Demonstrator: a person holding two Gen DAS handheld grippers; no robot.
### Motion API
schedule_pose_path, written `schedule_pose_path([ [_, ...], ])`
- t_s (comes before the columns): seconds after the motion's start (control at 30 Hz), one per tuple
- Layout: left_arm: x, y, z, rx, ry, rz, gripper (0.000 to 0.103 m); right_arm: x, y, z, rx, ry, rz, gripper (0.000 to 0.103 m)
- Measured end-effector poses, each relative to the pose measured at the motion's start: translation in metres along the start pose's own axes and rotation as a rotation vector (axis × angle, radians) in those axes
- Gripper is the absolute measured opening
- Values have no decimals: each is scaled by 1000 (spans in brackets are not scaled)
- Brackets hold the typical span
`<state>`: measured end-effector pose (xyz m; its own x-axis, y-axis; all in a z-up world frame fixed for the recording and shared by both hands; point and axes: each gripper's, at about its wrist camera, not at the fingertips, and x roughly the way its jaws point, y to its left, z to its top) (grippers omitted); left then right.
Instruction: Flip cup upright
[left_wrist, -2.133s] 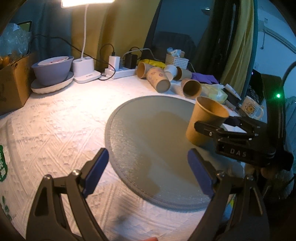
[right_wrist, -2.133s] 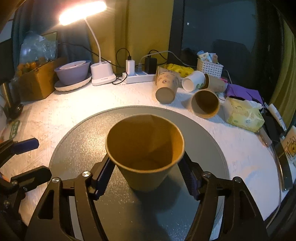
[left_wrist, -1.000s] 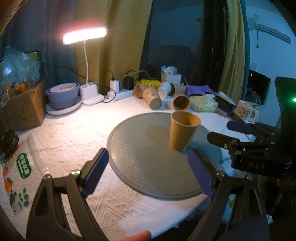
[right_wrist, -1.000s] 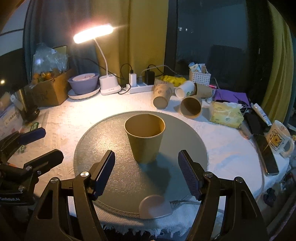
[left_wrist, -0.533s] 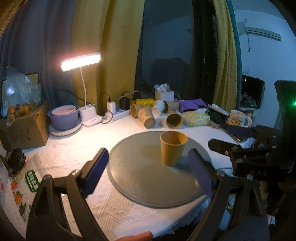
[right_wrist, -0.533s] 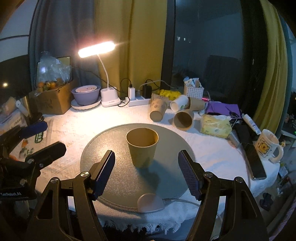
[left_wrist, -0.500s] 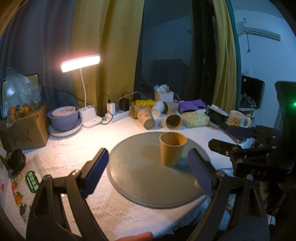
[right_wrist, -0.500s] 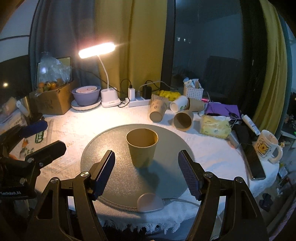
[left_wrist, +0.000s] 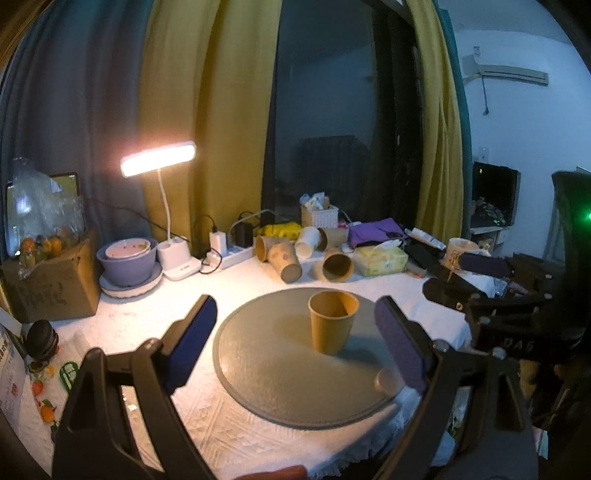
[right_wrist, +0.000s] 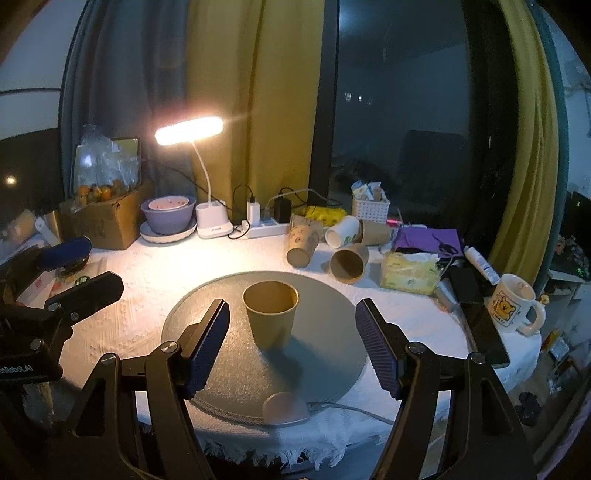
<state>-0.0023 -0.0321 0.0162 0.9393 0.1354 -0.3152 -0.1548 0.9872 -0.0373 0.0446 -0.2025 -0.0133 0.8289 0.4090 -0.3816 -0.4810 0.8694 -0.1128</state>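
A brown paper cup (left_wrist: 332, 322) stands upright, mouth up, on the round grey mat (left_wrist: 266, 354); it also shows in the right wrist view (right_wrist: 271, 315) on the mat (right_wrist: 207, 332). My left gripper (left_wrist: 295, 343) is open and empty, held back from the cup. My right gripper (right_wrist: 293, 347) is open and empty, also back from the cup, near the table's front edge. Each gripper shows in the other's view, the right one (left_wrist: 476, 280) at the right and the left one (right_wrist: 68, 273) at the left.
Several paper cups (right_wrist: 347, 260) lie on their sides behind the mat. A lit desk lamp (right_wrist: 190, 131), a purple bowl (right_wrist: 168, 214), a power strip (right_wrist: 266, 227), a cardboard box (right_wrist: 103, 218), a tissue pack (right_wrist: 410, 275), a mug (right_wrist: 511, 304) and a pink disc (right_wrist: 282, 406) ring the table.
Both grippers have pulled back and up from the table. The right gripper let go of the cup about two seconds ago; the cup stays upright on the mat.
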Motion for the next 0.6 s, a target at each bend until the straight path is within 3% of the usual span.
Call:
schedule_pose_path([
  [0.6,-30,1,17,14,-71,14,88,-40,-2,18,-12,-83,-11,74],
])
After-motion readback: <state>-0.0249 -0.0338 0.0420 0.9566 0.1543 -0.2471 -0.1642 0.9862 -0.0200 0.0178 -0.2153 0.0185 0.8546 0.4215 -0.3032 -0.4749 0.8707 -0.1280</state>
